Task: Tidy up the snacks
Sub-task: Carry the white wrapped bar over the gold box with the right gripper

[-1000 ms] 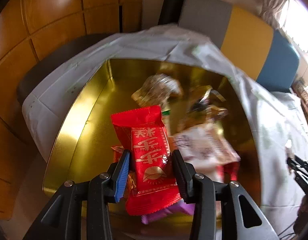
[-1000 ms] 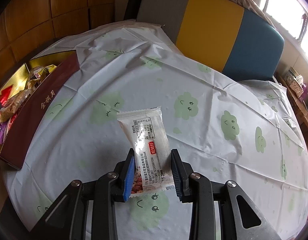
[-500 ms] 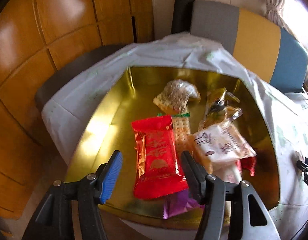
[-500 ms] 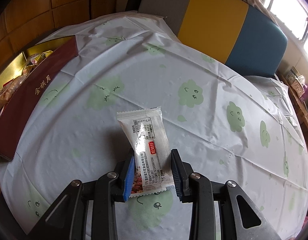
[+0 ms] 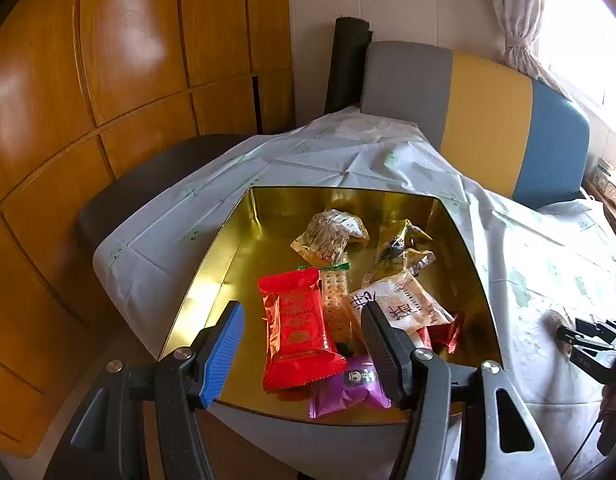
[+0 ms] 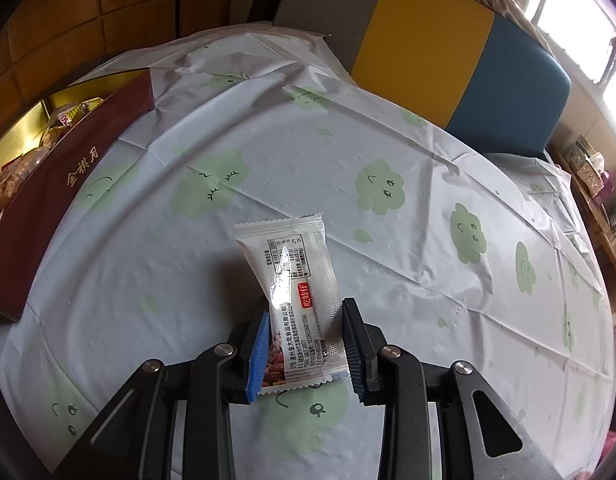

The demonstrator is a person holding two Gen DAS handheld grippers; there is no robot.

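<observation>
Right wrist view gives me the snack I'm carrying: one white, clear-fronted plastic snack packet with black print and a small red label point(image 6: 294, 292), pinched across its lower half by my right gripper point(image 6: 304, 344). The blue-padded finger point(image 6: 256, 354) presses one edge and the dark finger the other; the packet's top end sticks out forward above the cloth.

On the left wrist view my left gripper point(image 5: 302, 340) stands wide apart and empty, poised over the near edge of the shallow gold-lined box point(image 5: 244, 248). Inside that box I count about eight wrapped snacks: one shiny red foil packet point(image 5: 298, 330) lying flat between my fingers' line of sight, one clear cracker pack with green ends point(image 5: 335, 300) just beside it, one purple packet point(image 5: 347, 388) touching the red one's lower end, one white packet with large dark characters point(image 5: 403, 306), a smaller red wrapper point(image 5: 443, 330) tucked under it, one clear bag of seed brittle point(image 5: 331, 236), and two gold-and-black wrappers point(image 5: 399, 248) toward the far side.

From the right wrist, the box shows a maroon outer wall with gold lettering point(image 6: 64, 184) at the table's left edge, well apart from the held packet.

The table wears a creased white plastic cloth printed with pale green smiling clouds point(image 6: 381, 188). Behind it sits one chair back in grey, yellow and blue panels point(image 6: 423, 40); wooden wall panels point(image 5: 108, 60) rise to the left, and a curtained window point(image 5: 519, 20) glares at the right.
</observation>
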